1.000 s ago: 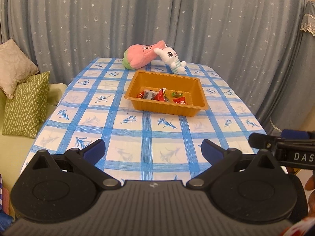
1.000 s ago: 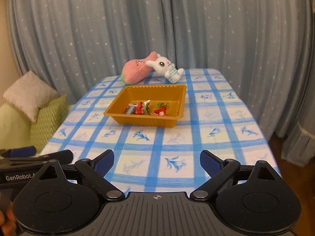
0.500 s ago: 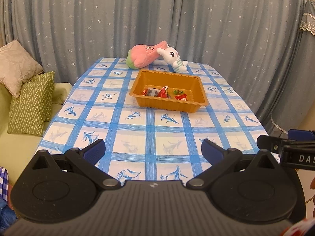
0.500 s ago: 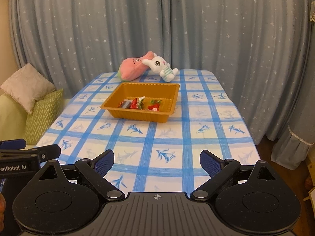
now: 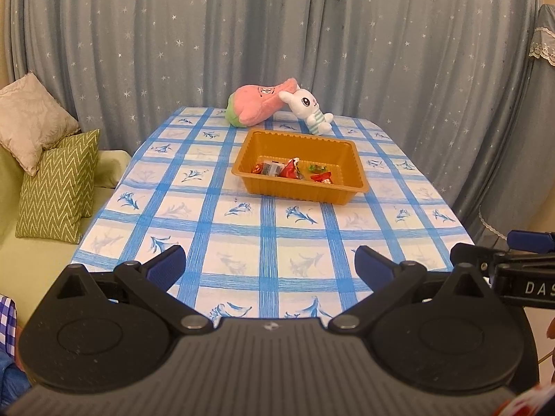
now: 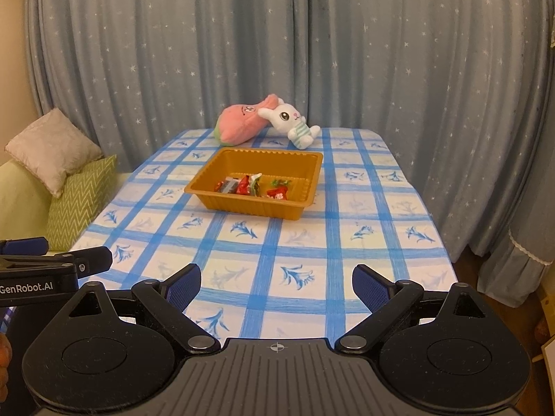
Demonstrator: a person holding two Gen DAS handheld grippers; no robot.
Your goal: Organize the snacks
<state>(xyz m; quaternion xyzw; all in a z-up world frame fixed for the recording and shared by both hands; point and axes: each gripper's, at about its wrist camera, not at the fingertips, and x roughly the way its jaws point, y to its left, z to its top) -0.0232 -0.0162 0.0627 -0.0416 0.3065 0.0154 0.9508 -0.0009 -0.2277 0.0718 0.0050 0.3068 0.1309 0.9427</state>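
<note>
From your left wrist camera, your left gripper (image 5: pixel 270 267) stands with its blue ribbed pads spread wide and nothing between them, above the near edge of the table (image 5: pixel 267 235), which wears a smooth cloth of blue checks and printed flowers. Well beyond sits the orange tray (image 5: pixel 352 170), a shallow plastic rectangle with fluted walls; the snacks (image 5: pixel 293 170), crinkly red, silver and green wrappers, lie bunched on its floor. Behind it a pink plush (image 5: pixel 258 105) and a white rabbit plush (image 5: pixel 308 107) lean together.

From your right wrist camera, your right gripper (image 6: pixel 276 286) is likewise spread wide and empty. The tray (image 6: pixel 308 180) sits mid-table with the snacks (image 6: pixel 253 187) inside. The left gripper's (image 6: pixel 52 260) black finger shows at the left edge. Starred curtains (image 6: pixel 347 52) hang in soft folds.
</note>
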